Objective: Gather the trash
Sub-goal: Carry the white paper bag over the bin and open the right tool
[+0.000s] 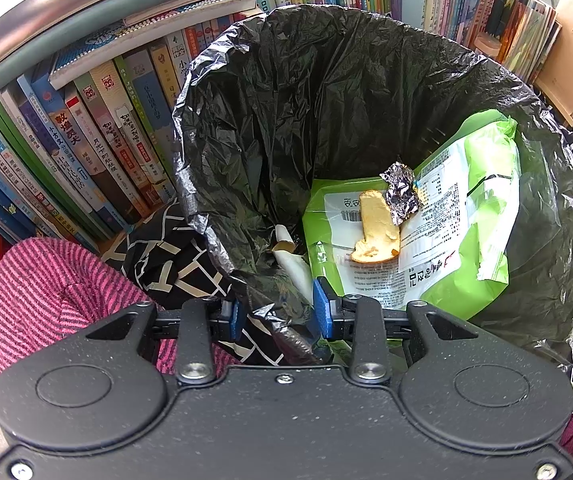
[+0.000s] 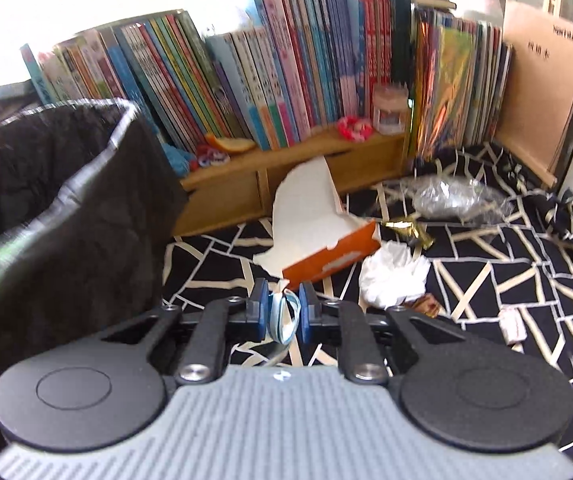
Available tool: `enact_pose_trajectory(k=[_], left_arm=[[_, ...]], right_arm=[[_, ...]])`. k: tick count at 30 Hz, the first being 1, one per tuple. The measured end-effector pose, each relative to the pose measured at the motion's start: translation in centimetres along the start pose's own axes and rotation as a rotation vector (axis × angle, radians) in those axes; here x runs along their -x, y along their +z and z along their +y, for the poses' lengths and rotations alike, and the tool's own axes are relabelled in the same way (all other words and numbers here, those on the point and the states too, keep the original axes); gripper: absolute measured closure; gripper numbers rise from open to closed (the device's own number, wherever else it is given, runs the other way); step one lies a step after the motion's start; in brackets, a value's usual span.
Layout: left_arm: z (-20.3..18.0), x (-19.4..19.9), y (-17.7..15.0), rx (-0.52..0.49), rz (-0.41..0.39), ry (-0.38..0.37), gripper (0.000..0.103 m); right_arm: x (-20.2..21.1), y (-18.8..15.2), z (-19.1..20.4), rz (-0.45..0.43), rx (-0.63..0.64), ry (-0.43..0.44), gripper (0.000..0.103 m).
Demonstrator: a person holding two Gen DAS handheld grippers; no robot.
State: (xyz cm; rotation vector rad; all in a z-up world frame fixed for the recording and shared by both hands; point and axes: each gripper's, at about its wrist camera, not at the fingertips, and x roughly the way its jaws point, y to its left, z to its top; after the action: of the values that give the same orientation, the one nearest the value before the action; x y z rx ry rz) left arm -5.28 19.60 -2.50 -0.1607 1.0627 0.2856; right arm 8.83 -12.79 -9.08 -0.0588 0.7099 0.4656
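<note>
Trash lies scattered on the black-and-white cloth (image 2: 486,280): a torn orange box (image 2: 326,236), a white tissue wad (image 2: 392,276), gold foil (image 2: 408,230), clear plastic (image 2: 446,198). Near it, the right gripper (image 2: 282,308) pinches a pale blue strip (image 2: 284,314). The left gripper (image 1: 278,314) clamps the rim of the black bin bag (image 1: 326,92) (a green wrapper (image 1: 466,216), peel (image 1: 376,232) and foil scrap (image 1: 400,192) lie inside).

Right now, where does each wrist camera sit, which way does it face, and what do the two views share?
Left wrist: behind the left gripper, looking down into the black-lined trash bin; its jaws pinch the liner's near rim.
Right wrist: behind the right gripper, facing the torn orange box and crumpled tissue; its jaws hold a light blue strip.
Shared: the bin and the row of books.
</note>
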Motion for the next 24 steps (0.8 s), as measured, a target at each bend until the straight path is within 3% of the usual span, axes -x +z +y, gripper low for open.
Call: enact_pose_trajectory(k=[8, 14, 19, 24], left_arm=[[0.0, 0.0, 0.0, 0.0, 0.0, -0.001, 0.071], [-0.1, 0.0, 0.0, -0.004, 0.0, 0.005, 0.071], [-0.1, 0.0, 0.0, -0.005, 0.0, 0.006, 0.071], [-0.1, 0.0, 0.0, -0.005, 0.0, 0.006, 0.071]], right_arm=[[2.3, 1.6, -0.8, -0.114, -0.053, -0.011, 0.085], [6.1, 3.8, -2.0, -0.288, -0.147, 0.017, 0.088], [10.0, 5.7, -2.5, -0.423, -0.213, 0.167, 0.088], [12.5, 6.7, -1.7, -0.504, -0.234, 0.41, 0.088]])
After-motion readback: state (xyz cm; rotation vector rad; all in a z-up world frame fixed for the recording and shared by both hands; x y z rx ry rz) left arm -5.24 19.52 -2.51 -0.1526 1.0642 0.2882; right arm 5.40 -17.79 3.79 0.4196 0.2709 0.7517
